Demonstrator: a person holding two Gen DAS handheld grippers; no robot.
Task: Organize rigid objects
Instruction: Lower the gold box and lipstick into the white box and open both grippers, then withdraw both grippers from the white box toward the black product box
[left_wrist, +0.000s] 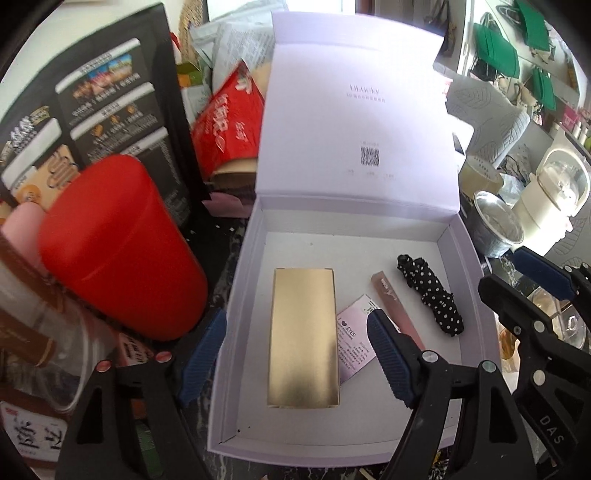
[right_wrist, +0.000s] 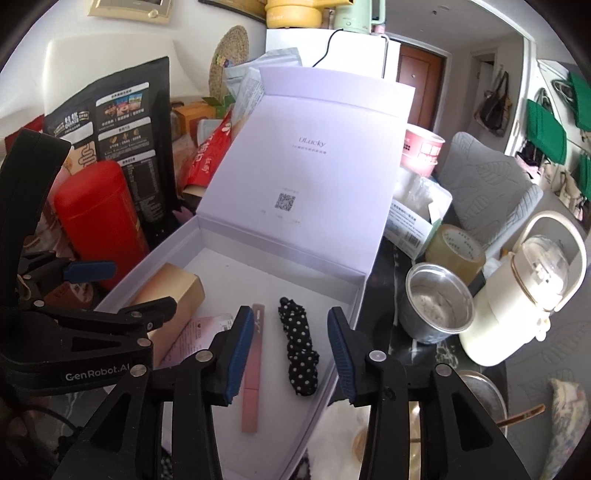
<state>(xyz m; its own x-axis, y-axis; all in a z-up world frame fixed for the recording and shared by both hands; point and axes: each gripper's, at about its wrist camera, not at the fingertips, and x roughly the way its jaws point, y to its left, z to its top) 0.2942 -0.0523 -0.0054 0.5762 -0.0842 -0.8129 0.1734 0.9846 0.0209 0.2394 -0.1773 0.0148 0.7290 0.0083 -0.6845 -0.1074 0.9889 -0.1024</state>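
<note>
- the open white cardboard box (left_wrist: 243, 295) sits on the dark tabletop (left_wrist: 218, 236) with its hinged lid (left_wrist: 354, 122) standing up at the far side; printed text and a small square code show on the inside of the lid.
- a tall red matte canister (left_wrist: 118, 247) stands just left of the box, and a black printed food pouch (left_wrist: 110, 110) stands behind it.
- right of the box, in the right wrist view, are a cream jug with a clear domed lid (right_wrist: 524, 295), a round metal tin (right_wrist: 439, 306) and a roll of clear tape (right_wrist: 454, 247).
- the left tool (left_wrist: 295, 363) hangs over the near left part of the box, its blue-padded fingers (left_wrist: 388, 354) standing wide apart, one outside the box wall and one inside, gripping nothing.
- the right tool (right_wrist: 291, 354) hangs over the near right part of the box, partly open, pads clear of everything.
- a gold rectangular carton (left_wrist: 303, 339) lies flat on the box floor, towards the left.
- a black scrunchie with white polka dots (right_wrist: 297, 350) lies on the box floor at the right, below the gap between the right tool's fingers.
- a slim pink rectangular tube (right_wrist: 253, 373) lies between carton and scrunchie.
- a pink printed card (left_wrist: 354, 350) lies flat, partly under the carton's edge.
</note>
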